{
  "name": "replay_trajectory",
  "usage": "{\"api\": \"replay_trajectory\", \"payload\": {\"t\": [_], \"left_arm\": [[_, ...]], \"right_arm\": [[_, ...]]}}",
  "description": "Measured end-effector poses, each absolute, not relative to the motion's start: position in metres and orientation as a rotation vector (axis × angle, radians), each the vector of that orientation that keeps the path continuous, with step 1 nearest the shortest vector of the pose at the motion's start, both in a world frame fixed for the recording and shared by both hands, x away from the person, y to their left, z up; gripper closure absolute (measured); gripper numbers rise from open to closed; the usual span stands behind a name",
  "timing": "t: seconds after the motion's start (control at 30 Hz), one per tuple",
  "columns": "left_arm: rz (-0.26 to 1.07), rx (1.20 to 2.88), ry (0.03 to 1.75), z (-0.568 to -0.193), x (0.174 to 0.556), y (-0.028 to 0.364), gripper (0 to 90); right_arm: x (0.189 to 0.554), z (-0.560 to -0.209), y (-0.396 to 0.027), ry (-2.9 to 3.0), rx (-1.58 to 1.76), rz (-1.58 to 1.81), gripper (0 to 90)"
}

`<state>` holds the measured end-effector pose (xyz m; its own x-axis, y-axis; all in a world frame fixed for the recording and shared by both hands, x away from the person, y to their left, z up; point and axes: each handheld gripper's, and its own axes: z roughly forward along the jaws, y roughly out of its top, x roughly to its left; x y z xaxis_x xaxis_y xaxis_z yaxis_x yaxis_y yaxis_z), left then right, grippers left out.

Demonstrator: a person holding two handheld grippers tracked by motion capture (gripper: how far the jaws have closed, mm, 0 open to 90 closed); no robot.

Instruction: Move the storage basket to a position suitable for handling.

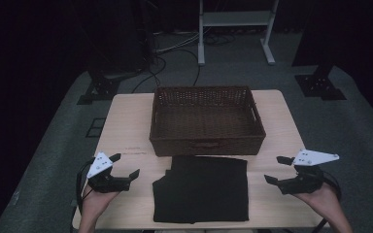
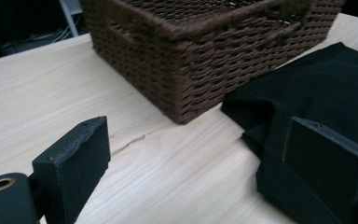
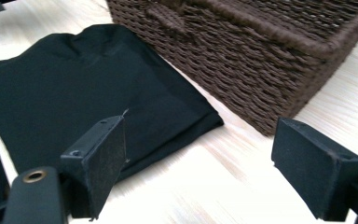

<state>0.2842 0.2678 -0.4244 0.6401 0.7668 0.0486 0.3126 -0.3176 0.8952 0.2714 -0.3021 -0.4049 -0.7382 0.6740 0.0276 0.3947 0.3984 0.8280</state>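
A folded black cloth [image 1: 201, 188] lies flat on the light wooden table [image 1: 126, 126], just in front of a brown wicker basket [image 1: 207, 120]. My left gripper [image 1: 125, 166] hovers open to the left of the cloth, jaws wide apart with nothing between them. Its own view looks at the basket's corner [image 2: 186, 70] and the cloth's edge [image 2: 317, 88]. My right gripper [image 1: 278, 170] stands open to the right of the cloth, also holding nothing. In the right gripper view the cloth [image 3: 74, 88] spreads at the left and the basket [image 3: 261, 56] sits behind it.
The basket's inside looks empty from above. Bare tabletop runs on either side of the cloth and basket. Beyond the table stand a white metal frame [image 1: 235, 29], black stand bases [image 1: 320, 85] and cables on a grey floor.
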Motion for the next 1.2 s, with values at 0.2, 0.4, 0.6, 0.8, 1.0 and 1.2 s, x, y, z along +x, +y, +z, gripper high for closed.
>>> {"api": "replay_trajectory", "payload": {"t": [0.2,0.4,0.6,0.8,1.0,1.2], "left_arm": [[0.587,1.945,0.793,-0.415,0.286,0.253,6.4],[0.580,1.991,0.740,-0.411,0.288,0.239,6.5],[0.573,2.021,0.689,-0.404,0.289,0.227,6.5],[0.557,2.056,0.643,-0.398,0.291,0.216,6.5],[0.532,2.069,0.612,-0.395,0.292,0.207,6.5],[0.502,2.116,0.574,-0.392,0.294,0.195,6.5]], "right_arm": [[0.276,-0.399,-0.292,2.408,0.888,1.260,16.7],[0.281,-0.394,-0.282,2.455,0.848,1.239,16.7],[0.286,-0.389,-0.271,2.503,0.801,1.216,16.2],[0.291,-0.387,-0.260,2.550,0.758,1.193,16.2],[0.293,-0.386,-0.251,2.587,0.717,1.165,16.2],[0.296,-0.379,-0.243,2.621,0.671,1.136,16.2]]}}
